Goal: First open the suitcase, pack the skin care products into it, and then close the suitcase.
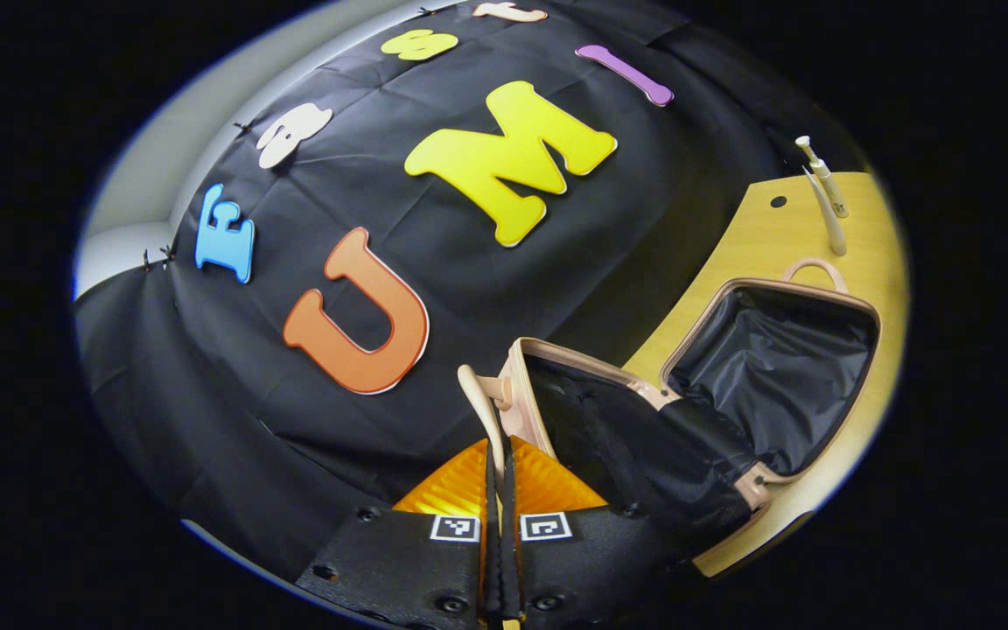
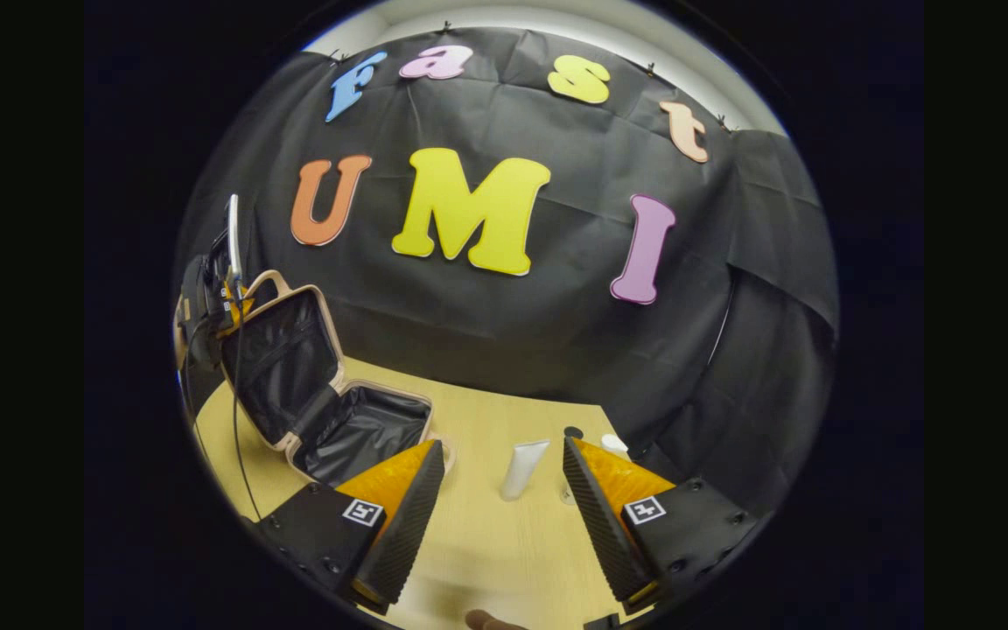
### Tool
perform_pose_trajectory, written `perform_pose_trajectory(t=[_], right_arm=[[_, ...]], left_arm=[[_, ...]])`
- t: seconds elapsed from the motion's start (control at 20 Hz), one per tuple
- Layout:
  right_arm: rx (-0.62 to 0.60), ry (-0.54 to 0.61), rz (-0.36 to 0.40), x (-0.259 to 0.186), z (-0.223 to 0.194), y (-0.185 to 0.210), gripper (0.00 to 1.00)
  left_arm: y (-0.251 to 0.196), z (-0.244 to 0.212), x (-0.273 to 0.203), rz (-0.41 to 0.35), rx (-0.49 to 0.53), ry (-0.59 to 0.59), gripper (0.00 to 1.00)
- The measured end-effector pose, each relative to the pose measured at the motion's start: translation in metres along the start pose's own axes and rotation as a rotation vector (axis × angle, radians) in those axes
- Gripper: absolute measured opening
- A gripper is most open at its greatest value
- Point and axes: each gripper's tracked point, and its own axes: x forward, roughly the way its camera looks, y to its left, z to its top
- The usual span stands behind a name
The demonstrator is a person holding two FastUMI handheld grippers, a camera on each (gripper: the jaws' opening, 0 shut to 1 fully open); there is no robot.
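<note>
Left gripper (image 1: 499, 455) is pinched tight on the suitcase (image 1: 731, 385) lid handle (image 1: 479, 394); right gripper (image 2: 504, 490) gapes wide, half hiding a bottle (image 2: 616, 444) behind the tube (image 2: 523, 468).

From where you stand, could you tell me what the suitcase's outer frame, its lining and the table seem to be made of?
The suitcase frame looks like smooth beige plastic or faux leather; the rim has an even, matte sheen. Its lining seems to be thin black synthetic fabric, since it wrinkles and catches soft highlights. The table looks like light wood or wood-look laminate, with a fine straight grain and a flat, low-gloss face.
</note>
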Motion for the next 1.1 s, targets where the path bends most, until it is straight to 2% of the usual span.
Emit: perform_pose_trajectory(t=[0.1,0.2,0.35,0.6,0.9,1.0,1.1], right_arm=[[-0.004,0.011,0.0,-0.002,-0.001,0.013,0.81],[-0.006,0.026,0.005,-0.005,-0.004,0.027,0.81],[-0.02,0.033,0.004,-0.011,-0.007,0.035,0.82],[-0.031,0.071,-0.004,-0.017,-0.017,0.037,0.82],[-0.043,0.096,-0.05,-0.027,-0.027,0.017,0.82],[-0.039,0.097,-0.056,-0.026,-0.025,0.014,0.82],[-0.04,0.096,-0.053,-0.027,-0.026,0.015,0.82]], left_arm=[[0.006,-0.036,0.013,-0.023,-0.029,0.027,0.03],[0.002,-0.082,0.022,-0.087,-0.041,0.081,0.03],[-0.011,-0.134,0.038,-0.159,-0.152,0.145,0.03],[-0.046,-0.201,0.052,-0.262,-0.265,0.255,0.03],[-0.067,-0.225,0.065,-0.297,-0.342,0.273,0.04],[-0.065,-0.225,0.064,-0.294,-0.372,0.266,0.1],[-0.066,-0.226,0.063,-0.288,-0.388,0.269,0.12]])
